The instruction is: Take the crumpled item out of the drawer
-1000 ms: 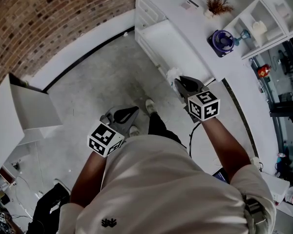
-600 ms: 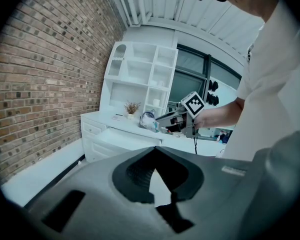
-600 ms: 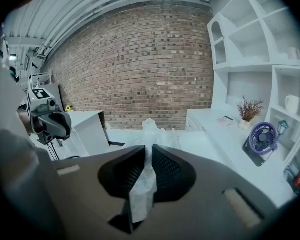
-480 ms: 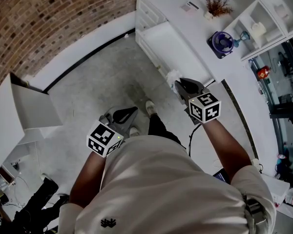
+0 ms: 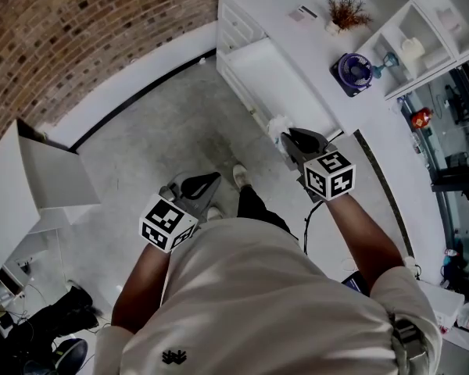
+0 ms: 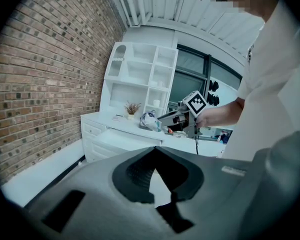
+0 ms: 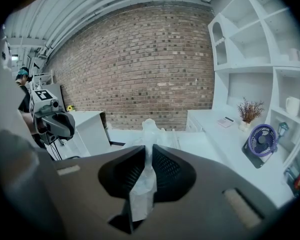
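Note:
My right gripper (image 5: 285, 135) is shut on the crumpled white item (image 5: 277, 122), a wad of thin plastic or paper. It holds the wad in the air just off the near end of the open white drawer (image 5: 267, 73). In the right gripper view the item (image 7: 149, 129) sticks up from between the closed jaws of the right gripper (image 7: 149, 153). The left gripper view shows the same grip from the side, with the item (image 6: 151, 121) in front of the drawer (image 6: 121, 140). My left gripper (image 5: 213, 178) hangs over the floor, tips together, holding nothing.
The drawer belongs to a white cabinet (image 5: 297, 30) that carries a dried plant (image 5: 345, 8) and a small purple fan (image 5: 352, 67), with shelves (image 5: 422, 22) behind. A second white cabinet (image 5: 47, 180) stands at the left by the brick wall (image 5: 78, 30). Dark shoes (image 5: 70, 319) are at bottom left.
Both grippers stay almost where they were, the right one still on the item. The dark shape at the lower left of the floor has shifted.

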{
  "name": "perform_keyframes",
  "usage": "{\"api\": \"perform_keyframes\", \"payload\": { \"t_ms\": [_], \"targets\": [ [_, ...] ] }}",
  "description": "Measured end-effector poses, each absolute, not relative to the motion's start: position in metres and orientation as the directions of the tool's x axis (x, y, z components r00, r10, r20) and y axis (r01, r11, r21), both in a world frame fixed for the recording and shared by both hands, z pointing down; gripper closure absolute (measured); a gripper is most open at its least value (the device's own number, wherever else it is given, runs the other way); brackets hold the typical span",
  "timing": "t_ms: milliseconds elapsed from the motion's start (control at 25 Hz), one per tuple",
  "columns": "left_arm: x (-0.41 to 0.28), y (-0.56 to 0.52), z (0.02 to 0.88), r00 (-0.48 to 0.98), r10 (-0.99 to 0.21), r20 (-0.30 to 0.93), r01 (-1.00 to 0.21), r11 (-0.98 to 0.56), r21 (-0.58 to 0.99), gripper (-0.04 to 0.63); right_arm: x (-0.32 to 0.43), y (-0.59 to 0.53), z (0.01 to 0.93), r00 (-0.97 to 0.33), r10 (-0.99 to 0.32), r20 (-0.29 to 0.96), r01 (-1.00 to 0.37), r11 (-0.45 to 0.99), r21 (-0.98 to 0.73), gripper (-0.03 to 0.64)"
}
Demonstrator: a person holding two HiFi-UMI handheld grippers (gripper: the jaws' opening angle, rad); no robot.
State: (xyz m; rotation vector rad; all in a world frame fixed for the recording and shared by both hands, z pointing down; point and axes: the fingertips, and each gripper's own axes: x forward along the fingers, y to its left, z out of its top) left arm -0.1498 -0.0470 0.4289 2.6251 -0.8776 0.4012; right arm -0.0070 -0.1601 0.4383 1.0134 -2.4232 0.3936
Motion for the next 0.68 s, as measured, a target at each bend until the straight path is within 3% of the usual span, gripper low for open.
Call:
{"api": "perform_keyframes", "payload": {
  "t_ms": [680],
  "targets": [
    [-0.1445,-0.0565,0.4238,0.766,-0.536,0.354,-0.627,-0.744,0.230,0.589,-0.0026,-0.1674,0.4359,-0.622,-0.578,0.528,-0.714,0.695,-0.081,0.560]
  ]
}}
